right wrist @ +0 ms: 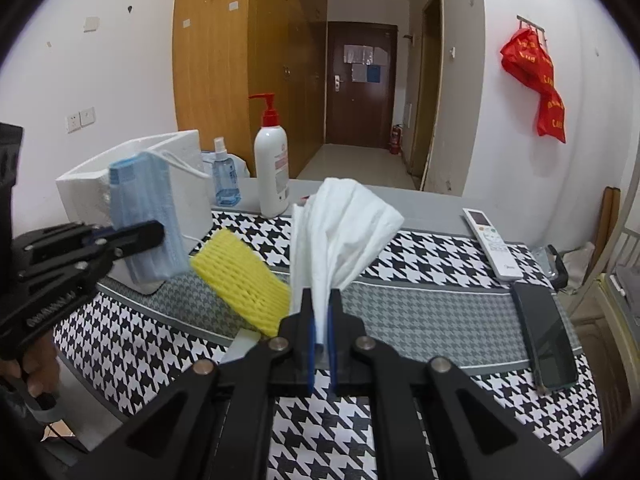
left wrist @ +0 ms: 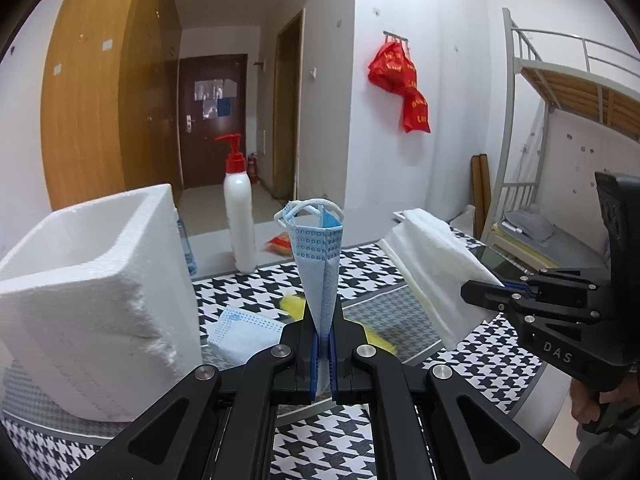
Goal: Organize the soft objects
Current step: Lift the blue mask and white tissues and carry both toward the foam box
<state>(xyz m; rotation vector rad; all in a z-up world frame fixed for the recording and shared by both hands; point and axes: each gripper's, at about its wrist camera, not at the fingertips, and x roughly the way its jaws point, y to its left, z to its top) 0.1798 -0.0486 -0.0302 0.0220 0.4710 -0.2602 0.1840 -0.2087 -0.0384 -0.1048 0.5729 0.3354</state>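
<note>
My left gripper (left wrist: pixel 322 314) is shut on a folded blue face mask (left wrist: pixel 320 252), which stands upright between its pads above the table. In the right wrist view the same mask (right wrist: pixel 148 216) hangs beside the white foam box (right wrist: pixel 184 152). My right gripper (right wrist: pixel 321 302) is shut on a white cloth (right wrist: pixel 344 224) that fans out above its fingers. From the left wrist view, that cloth (left wrist: pixel 432 268) is held in the air at the right. A second blue mask (left wrist: pixel 240 332) lies flat on the mat. A yellow foam net sleeve (right wrist: pixel 244 280) lies between the two grippers.
The foam box (left wrist: pixel 80 300) stands open-topped at the left. A pump bottle (right wrist: pixel 272 168) and a blue spray bottle (right wrist: pixel 226 180) stand behind the houndstooth mat (right wrist: pixel 420 256). At the right lie a white remote (right wrist: pixel 492 242) and a dark phone (right wrist: pixel 544 336).
</note>
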